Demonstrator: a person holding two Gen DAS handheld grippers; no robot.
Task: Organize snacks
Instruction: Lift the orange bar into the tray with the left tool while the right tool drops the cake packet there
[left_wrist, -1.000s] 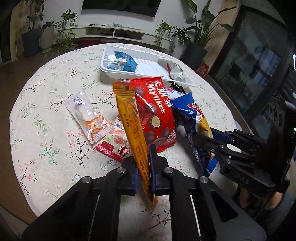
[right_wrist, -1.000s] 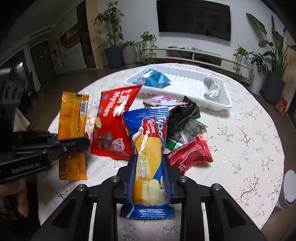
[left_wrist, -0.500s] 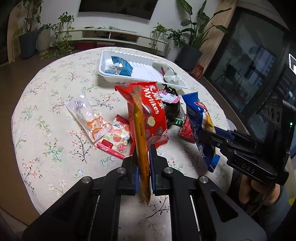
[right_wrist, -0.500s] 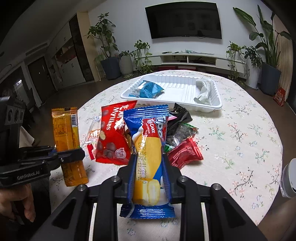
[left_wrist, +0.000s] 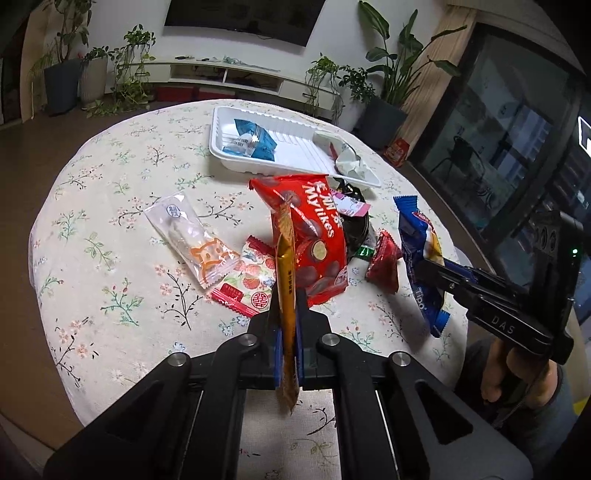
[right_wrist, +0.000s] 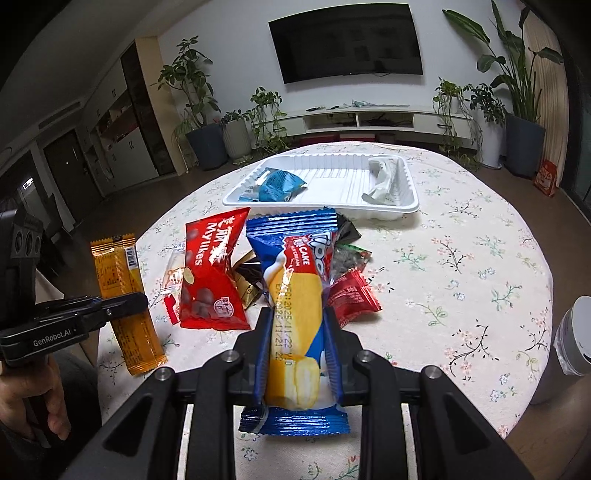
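The bench, a round surface under a floral cloth, carries every item. The white tray is set on the far part of the bench. A blue packet is contained at the tray's left end and a crumpled white wrapper at its right end.

Against the tray's near rim a pile of snacks is spread: a red Mylikes bag, a black packet and a small red packet. A clear packet with an orange print is laid well to the left of the tray's near rim.

The blue cake packet is pinched between the jaws of the right gripper and is held above the bench, nearer than the pile. The orange bar is pinched edge-on between the jaws of the left gripper.

Compared with one second earlier, both packets have been lifted higher, and the orange bar has been turned from a slanted face to an edge-on view. The tray's contents are unchanged.
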